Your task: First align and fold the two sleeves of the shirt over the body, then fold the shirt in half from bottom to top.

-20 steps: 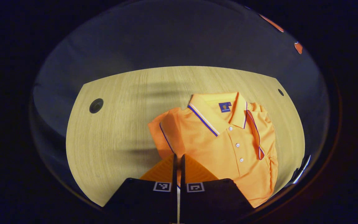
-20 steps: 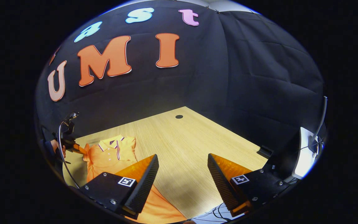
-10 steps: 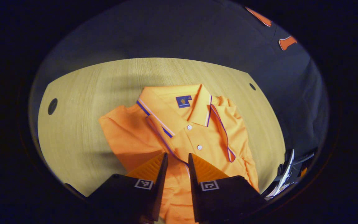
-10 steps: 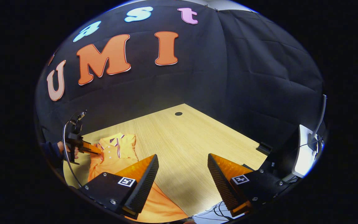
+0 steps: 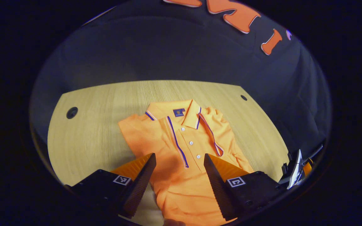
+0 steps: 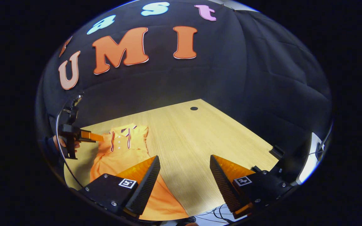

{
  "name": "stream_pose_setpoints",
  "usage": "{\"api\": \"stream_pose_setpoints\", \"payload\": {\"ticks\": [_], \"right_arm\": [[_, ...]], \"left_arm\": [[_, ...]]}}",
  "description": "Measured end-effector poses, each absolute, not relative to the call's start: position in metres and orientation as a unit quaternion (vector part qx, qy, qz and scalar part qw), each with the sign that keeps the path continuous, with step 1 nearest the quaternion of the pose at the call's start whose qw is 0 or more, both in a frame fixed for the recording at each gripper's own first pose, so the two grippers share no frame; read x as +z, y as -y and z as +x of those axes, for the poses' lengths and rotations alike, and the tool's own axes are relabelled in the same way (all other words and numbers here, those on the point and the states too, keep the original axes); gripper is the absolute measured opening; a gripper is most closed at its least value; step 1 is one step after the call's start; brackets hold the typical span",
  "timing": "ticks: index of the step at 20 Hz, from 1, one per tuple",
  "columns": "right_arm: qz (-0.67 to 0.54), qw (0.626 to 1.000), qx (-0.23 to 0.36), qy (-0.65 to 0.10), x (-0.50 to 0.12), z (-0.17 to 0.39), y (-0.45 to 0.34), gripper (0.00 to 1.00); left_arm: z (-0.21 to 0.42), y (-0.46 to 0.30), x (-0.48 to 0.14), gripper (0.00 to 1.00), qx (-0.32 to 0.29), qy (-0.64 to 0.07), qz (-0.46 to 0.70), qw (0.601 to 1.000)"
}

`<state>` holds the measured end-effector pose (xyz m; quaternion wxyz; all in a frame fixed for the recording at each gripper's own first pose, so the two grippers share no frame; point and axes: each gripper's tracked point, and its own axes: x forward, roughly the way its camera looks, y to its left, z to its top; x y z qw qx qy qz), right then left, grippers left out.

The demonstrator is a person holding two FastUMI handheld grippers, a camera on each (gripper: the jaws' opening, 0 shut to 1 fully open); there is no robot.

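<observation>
Two sleeves already lie folded over the shirt (image 5: 181, 147) body, trim edges running down either side of the button placket. Shirt lies flat on the table (image 5: 93, 125), collar toward the booth wall, hem toward the near edge. A small square label (image 5: 178, 112) sits inside the collar — too small to read.

Left gripper (image 5: 179, 163) hovers above the lower front of the shirt, jaws wide apart, nothing between them. In the right gripper view it shows at far left (image 6: 101, 137), held in a hand (image 6: 57, 142), tips just by the shirt's shoulder (image 6: 121, 147).

Right gripper (image 6: 184, 166) — jaws spread too, holding nothing, over bare table w/ the shirt's hem under its left finger (image 6: 143, 180). Square marker tags on both finger mounts; patterns only, no text.

Round holes in the table: one at far left (image 5: 72, 112), one at far right (image 5: 244, 97). Cables (image 6: 212, 216) by the near edge.
</observation>
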<state>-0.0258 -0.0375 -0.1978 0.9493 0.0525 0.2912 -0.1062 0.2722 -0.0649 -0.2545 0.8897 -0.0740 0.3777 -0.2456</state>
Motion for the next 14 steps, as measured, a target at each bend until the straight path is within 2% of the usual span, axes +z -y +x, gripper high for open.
{"api": "stream_pose_setpoints", "payload": {"ticks": [5,8,14], "right_arm": [[0.037,0.951,-0.038,-0.303,-0.207,-0.032,0.038,0.97],[0.028,0.949,0.0,-0.313,-0.217,-0.043,0.035,0.97],[0.017,0.934,0.069,-0.351,-0.254,-0.079,0.023,0.97]], "left_arm": [[0.219,0.027,-0.203,0.95,-0.173,-0.284,-0.045,0.942],[0.167,0.015,-0.198,0.99,-0.14,-0.279,-0.046,0.949],[0.075,0.008,-0.23,0.99,-0.105,-0.306,-0.044,0.945]]}}
